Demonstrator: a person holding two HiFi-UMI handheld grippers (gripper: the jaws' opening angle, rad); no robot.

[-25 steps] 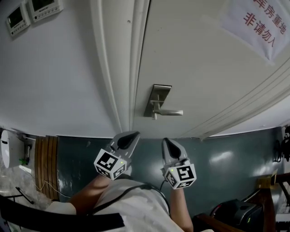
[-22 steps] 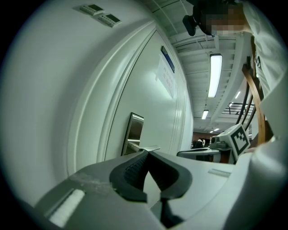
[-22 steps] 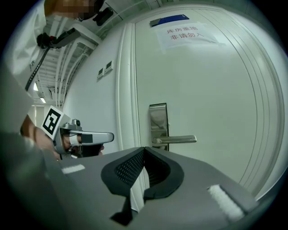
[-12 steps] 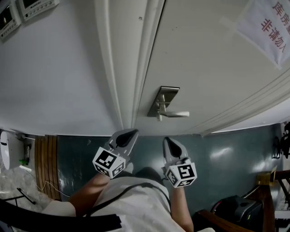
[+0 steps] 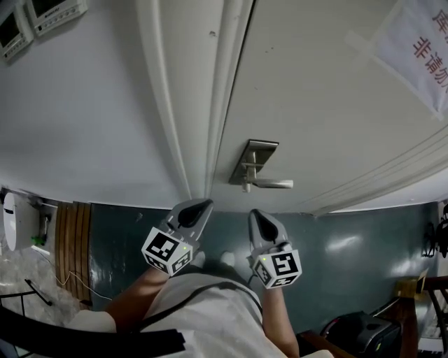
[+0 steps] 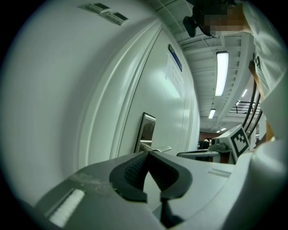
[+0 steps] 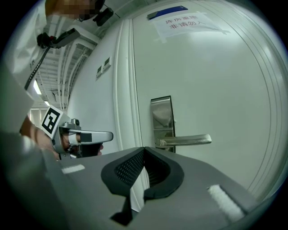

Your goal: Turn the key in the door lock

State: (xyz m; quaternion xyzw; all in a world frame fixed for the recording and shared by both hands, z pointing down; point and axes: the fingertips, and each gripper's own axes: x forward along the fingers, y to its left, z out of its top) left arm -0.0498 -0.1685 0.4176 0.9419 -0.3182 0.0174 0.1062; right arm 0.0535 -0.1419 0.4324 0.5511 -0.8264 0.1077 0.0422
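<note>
A white door (image 5: pixel 329 105) carries a steel lock plate (image 5: pixel 255 162) with a lever handle (image 5: pixel 274 184) pointing right. A small stub (image 5: pixel 246 187) sticks out under the lever's pivot; whether it is a key I cannot tell. My left gripper (image 5: pixel 203 205) hovers below the door frame, left of the plate, shut and empty. My right gripper (image 5: pixel 255 214) hangs just below the lever, also shut on nothing. The right gripper view shows the plate (image 7: pixel 162 117) and lever (image 7: pixel 186 140) beyond its closed jaws (image 7: pixel 144 149). In the left gripper view the plate (image 6: pixel 146 130) lies ahead of the closed jaws (image 6: pixel 147 152).
A moulded white door frame (image 5: pixel 203 105) runs left of the lock. A paper notice with red characters (image 5: pixel 420 49) is taped to the door. Two wall control panels (image 5: pixel 49 14) sit at the upper left. Dark green floor (image 5: pixel 336 238), a wooden slatted piece (image 5: pixel 70 238).
Both grippers have edged closer to the door, and the lever now stands nearer to the right gripper's tips. Both jaws stay shut.
</note>
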